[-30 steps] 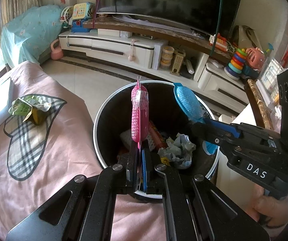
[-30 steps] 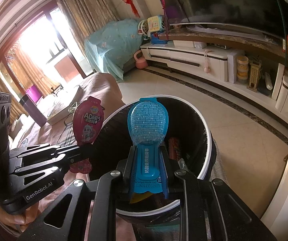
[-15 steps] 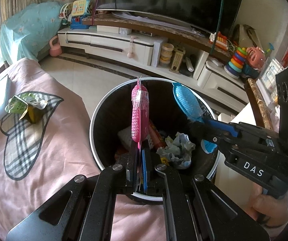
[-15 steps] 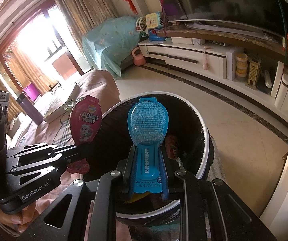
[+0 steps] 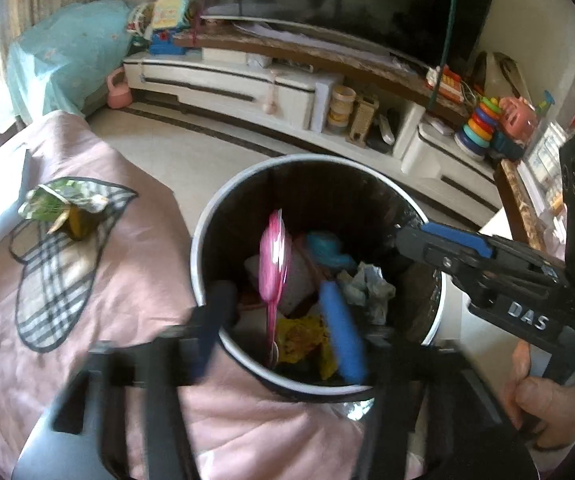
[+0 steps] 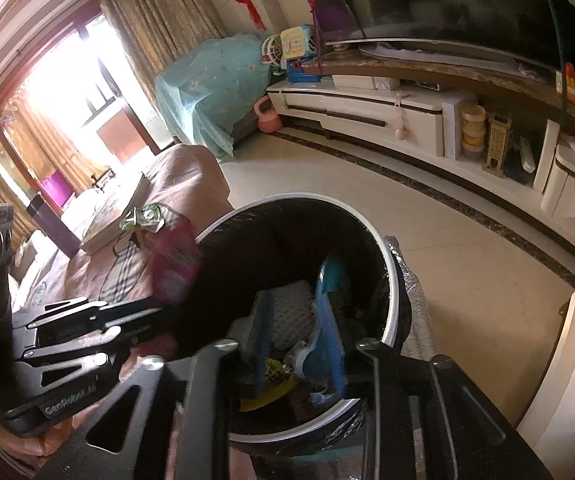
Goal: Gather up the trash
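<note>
A round black trash bin (image 5: 201, 248) with a white rim stands beside the pink-covered seat. My left gripper (image 5: 275, 298) hovers over its near edge with jaws opening; the pink snack wrapper (image 5: 273, 256) hangs loose between them, no pad pressing it. My right gripper (image 6: 295, 314) is above the bin (image 6: 299, 200) too, jaws opening. The blue wrapper (image 6: 327, 280), blurred, is free of its pads and shows among the trash as the blue wrapper (image 5: 327, 248). The right gripper (image 5: 405, 240) comes in from the right, the left gripper (image 6: 155, 314) from the left, the pink wrapper (image 6: 175, 264) at its tip.
A crumpled green carton (image 5: 63, 208) lies on the pink cover's plaid heart patch (image 5: 55, 280). Paper and a yellow wrapper (image 5: 299, 332) fill the bin's bottom. A white TV cabinet (image 5: 247, 92) with toys lines the far wall, with tiled floor (image 6: 467, 264) between.
Both grippers have opened. The pink wrapper has slipped down between the left jaws, and the blue wrapper has dropped from the right jaws into the bin. Neither hand has shifted.
</note>
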`<state>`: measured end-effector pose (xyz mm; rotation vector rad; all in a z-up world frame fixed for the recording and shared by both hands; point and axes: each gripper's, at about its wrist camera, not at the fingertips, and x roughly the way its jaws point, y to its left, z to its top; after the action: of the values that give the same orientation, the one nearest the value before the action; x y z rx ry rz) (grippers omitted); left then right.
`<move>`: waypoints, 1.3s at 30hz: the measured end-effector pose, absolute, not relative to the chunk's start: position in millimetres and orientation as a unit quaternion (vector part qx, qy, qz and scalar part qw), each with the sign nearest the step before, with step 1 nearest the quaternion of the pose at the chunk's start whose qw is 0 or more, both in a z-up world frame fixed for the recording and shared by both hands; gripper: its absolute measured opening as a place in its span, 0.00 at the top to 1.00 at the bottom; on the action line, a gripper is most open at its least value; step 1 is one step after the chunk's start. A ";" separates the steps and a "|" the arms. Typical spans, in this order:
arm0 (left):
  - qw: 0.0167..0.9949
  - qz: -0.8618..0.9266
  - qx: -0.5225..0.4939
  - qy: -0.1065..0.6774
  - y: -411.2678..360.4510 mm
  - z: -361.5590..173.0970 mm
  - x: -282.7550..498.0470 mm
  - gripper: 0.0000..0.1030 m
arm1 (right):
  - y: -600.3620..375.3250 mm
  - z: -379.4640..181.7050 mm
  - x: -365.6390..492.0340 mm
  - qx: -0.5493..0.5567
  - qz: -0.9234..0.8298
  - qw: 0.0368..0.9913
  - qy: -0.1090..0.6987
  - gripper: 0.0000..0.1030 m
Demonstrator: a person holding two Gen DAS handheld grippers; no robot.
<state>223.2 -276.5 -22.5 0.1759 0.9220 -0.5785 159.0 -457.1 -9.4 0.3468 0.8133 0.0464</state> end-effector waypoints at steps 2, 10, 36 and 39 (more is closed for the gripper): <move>0.856 -0.272 0.077 0.432 -268.1 -17.6 219.7 0.35 | -456.8 -5.6 155.4 0.171 0.024 0.906 0.386 0.48; 0.875 -0.256 0.035 0.409 -217.3 -4.5 188.1 0.24 | -439.2 15.4 116.6 0.184 0.027 0.922 0.340 0.13; 0.955 -0.173 -0.036 0.236 -90.0 27.0 35.7 0.00 | -331.9 62.1 -31.3 0.095 -0.082 0.974 0.189 0.00; 0.967 -0.152 -0.024 0.201 -89.2 30.0 21.8 0.00 | -327.6 58.5 -41.0 0.079 -0.103 0.977 0.172 0.00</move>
<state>21.8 -89.2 30.0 -0.0486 0.4068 -0.3072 -41.0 -327.6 58.5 0.1602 0.3462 -0.2070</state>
